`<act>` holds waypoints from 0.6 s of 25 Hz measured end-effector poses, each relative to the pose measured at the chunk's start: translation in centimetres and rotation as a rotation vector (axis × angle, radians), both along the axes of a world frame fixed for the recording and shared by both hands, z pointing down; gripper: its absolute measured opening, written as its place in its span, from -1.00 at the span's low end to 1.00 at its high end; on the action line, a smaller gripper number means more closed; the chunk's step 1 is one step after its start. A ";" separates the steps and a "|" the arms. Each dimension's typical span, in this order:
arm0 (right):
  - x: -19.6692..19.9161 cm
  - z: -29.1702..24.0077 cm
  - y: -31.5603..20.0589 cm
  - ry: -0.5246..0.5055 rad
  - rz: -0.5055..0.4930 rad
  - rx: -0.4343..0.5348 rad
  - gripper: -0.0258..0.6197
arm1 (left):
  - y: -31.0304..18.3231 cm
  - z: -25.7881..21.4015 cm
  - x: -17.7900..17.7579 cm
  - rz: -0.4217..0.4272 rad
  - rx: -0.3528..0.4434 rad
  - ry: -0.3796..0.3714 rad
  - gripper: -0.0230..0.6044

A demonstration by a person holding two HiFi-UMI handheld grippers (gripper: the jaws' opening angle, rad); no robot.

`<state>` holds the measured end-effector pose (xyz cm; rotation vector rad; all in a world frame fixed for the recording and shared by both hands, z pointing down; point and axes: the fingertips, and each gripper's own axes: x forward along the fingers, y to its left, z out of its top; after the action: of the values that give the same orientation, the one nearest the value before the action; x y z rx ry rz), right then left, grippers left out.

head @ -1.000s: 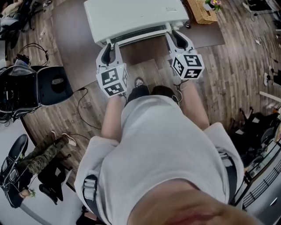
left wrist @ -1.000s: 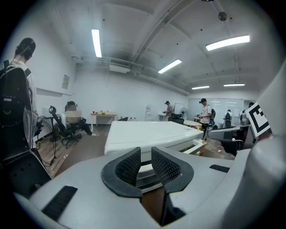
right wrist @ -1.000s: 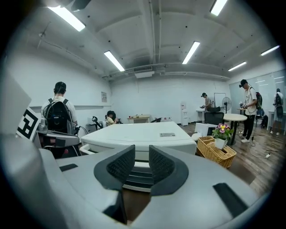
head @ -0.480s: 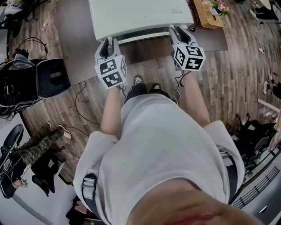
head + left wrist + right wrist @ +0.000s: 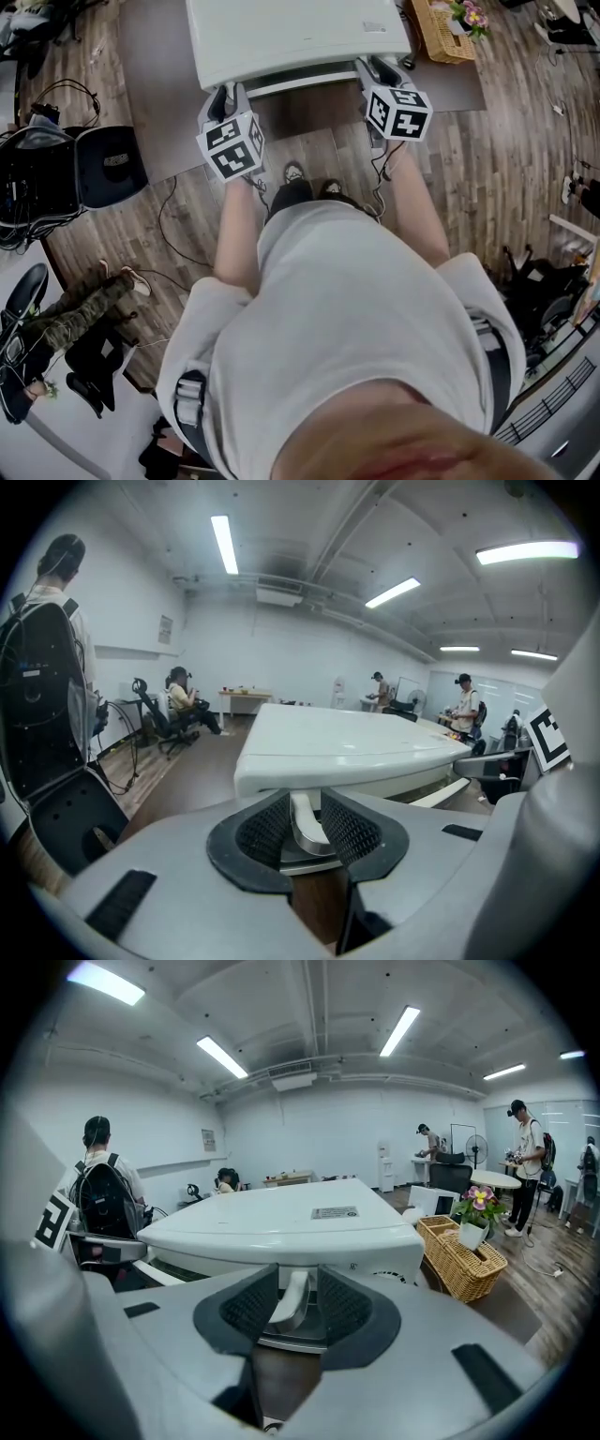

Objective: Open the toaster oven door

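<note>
A white toaster oven stands low on a dark mat. Its door handle runs along the front edge. My left gripper is at the handle's left end. In the left gripper view the handle's curved post fills the gap between the ribbed pads of that gripper, which still touch it. My right gripper is at the handle's right end. There the post stands between that gripper's pads with a gap on one side. Both pairs of jaws have just been opening.
A wicker basket with a flower pot sits right of the oven. A black chair and cables lie at the left. The person's shoes stand just before the mat. Other people stand far back.
Both grippers have moved up the picture, closer in under the oven's front edge, and remain at the two ends of the handle.
</note>
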<state>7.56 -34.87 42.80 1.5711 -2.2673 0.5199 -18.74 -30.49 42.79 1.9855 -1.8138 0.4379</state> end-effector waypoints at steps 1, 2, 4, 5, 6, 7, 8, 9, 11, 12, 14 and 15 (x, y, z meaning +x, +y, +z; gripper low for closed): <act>0.0 0.0 -0.1 0.002 -0.004 -0.004 -0.53 | 0.0 0.0 0.1 -0.001 -0.002 -0.001 -0.61; 0.0 0.0 -0.1 0.005 -0.006 -0.008 -0.53 | -0.1 0.0 0.2 -0.001 -0.003 -0.005 -0.61; -0.2 0.0 0.0 0.009 -0.010 -0.011 -0.53 | -0.1 0.0 0.2 0.000 -0.004 -0.017 -0.61; -0.4 0.0 0.0 0.011 -0.013 -0.011 -0.59 | -0.1 0.0 0.2 -0.001 -0.002 -0.023 -0.61; -0.5 0.0 0.1 0.017 -0.015 -0.010 -0.63 | 0.0 0.0 0.1 -0.004 0.002 -0.027 -0.61; -0.7 0.0 0.1 0.027 -0.017 -0.007 -0.63 | 0.0 -0.1 0.0 -0.007 0.006 -0.028 -0.61; -0.7 -0.1 0.2 0.038 -0.018 -0.004 -0.63 | 0.1 -0.1 0.0 -0.011 0.011 -0.026 -0.61; -0.8 -0.1 0.2 0.045 -0.018 -0.002 -0.63 | 0.1 -0.1 -0.1 -0.014 0.015 -0.023 -0.61; -0.8 -0.2 0.3 0.043 -0.018 0.003 -0.64 | 0.2 -0.1 -0.1 -0.017 0.020 -0.021 -0.61; -0.8 -0.2 0.4 0.038 -0.018 0.005 -0.63 | 0.3 -0.2 -0.1 -0.017 0.021 -0.023 -0.61; -0.8 -0.2 0.6 0.031 -0.018 0.011 -0.63 | 0.5 -0.2 -0.1 -0.013 0.022 -0.028 -0.61; -0.8 -0.3 0.7 0.029 -0.018 0.014 -0.63 | 0.5 -0.2 -0.1 -0.009 0.023 -0.029 -0.61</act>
<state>6.78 -34.20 42.55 1.5537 -2.2659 0.4736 -18.85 -29.94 42.58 1.9951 -1.8523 0.4475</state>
